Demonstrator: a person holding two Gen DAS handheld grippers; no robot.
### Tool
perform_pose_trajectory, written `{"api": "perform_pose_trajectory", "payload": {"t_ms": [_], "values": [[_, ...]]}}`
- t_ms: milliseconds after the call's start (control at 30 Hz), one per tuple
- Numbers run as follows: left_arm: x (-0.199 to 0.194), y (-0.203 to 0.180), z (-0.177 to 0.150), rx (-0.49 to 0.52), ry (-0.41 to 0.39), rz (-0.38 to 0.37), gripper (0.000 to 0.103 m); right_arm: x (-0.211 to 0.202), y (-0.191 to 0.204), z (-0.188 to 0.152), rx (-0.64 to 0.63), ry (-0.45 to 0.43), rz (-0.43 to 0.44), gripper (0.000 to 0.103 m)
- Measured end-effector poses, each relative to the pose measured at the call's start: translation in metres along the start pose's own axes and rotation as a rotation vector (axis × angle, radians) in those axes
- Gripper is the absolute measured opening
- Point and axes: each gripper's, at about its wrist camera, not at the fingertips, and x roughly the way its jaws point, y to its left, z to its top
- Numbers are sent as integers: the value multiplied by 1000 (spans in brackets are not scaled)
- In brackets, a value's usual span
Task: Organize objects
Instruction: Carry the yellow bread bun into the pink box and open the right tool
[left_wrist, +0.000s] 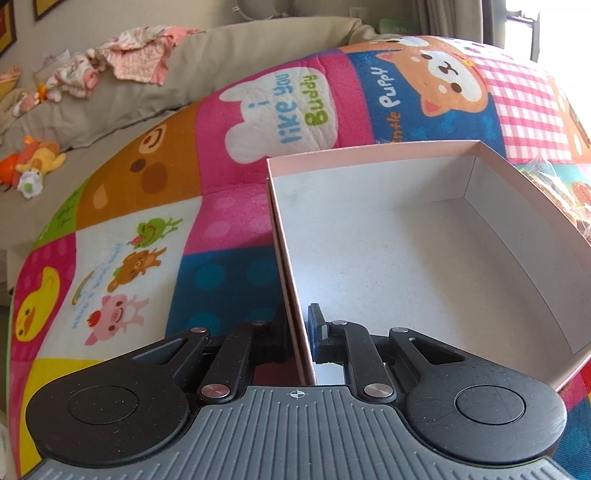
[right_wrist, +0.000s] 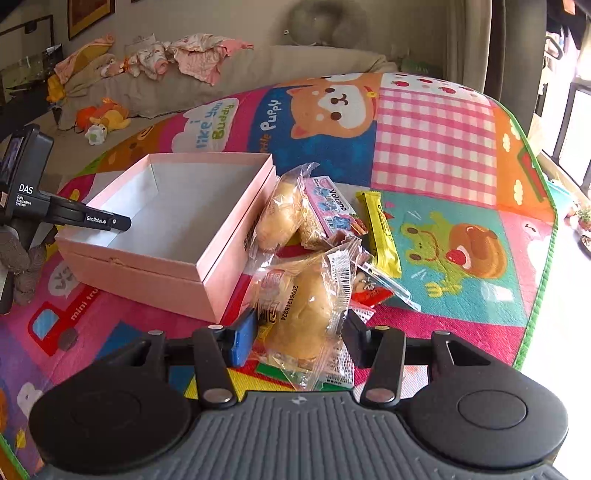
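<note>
An open pink box (left_wrist: 369, 149) with a bare white inside lies on the colourful play mat. My left gripper (left_wrist: 299, 326) is shut on its near side wall, one finger inside and one outside. The right wrist view shows the same box (right_wrist: 236, 221) with the left gripper (right_wrist: 122, 223) clamped on its left wall. My right gripper (right_wrist: 301, 334) is shut on a clear-wrapped bun (right_wrist: 306, 306) just right of the box. Behind it lie a second wrapped bun (right_wrist: 280, 210), a pink Volcano packet (right_wrist: 332, 206), a yellow bar (right_wrist: 380, 232) and a small red packet (right_wrist: 369, 295).
The play mat (right_wrist: 436, 147) ends in a green border (right_wrist: 543, 258) at the right, with bare floor beyond. A beige sofa (right_wrist: 258, 70) with crumpled clothes (right_wrist: 199, 51) stands at the back. Plush toys (right_wrist: 103, 118) lie on the floor at the left.
</note>
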Motion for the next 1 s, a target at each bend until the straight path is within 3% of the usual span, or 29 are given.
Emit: {"api": "perform_pose_trajectory", "payload": {"t_ms": [100,200,400,667,767,867,900,1000], "values": [[-1,6,-3,-36,0,-32,13,-7,3,-11,-28,2,-49,69],[-2,8,-5,-49,-8,-45,13,-18,10,-18,-114,-29,-82,76],[-3,7,-5,-46,-8,-44,14,-18,30,-17,-270,-91,-78,81],[-1,8,-3,-48,0,-49,13,13,51,-33,-438,-17,-92,81],[2,14,2,-94,18,-69,13,10,51,-30,-429,-8,-89,76],[5,19,4,-122,26,-78,13,5,47,-23,-386,19,-69,60],[5,19,5,-125,25,-76,13,3,46,-21,-362,35,-65,49],[8,19,7,-139,26,-68,13,-7,42,-17,-262,103,33,46]]}}
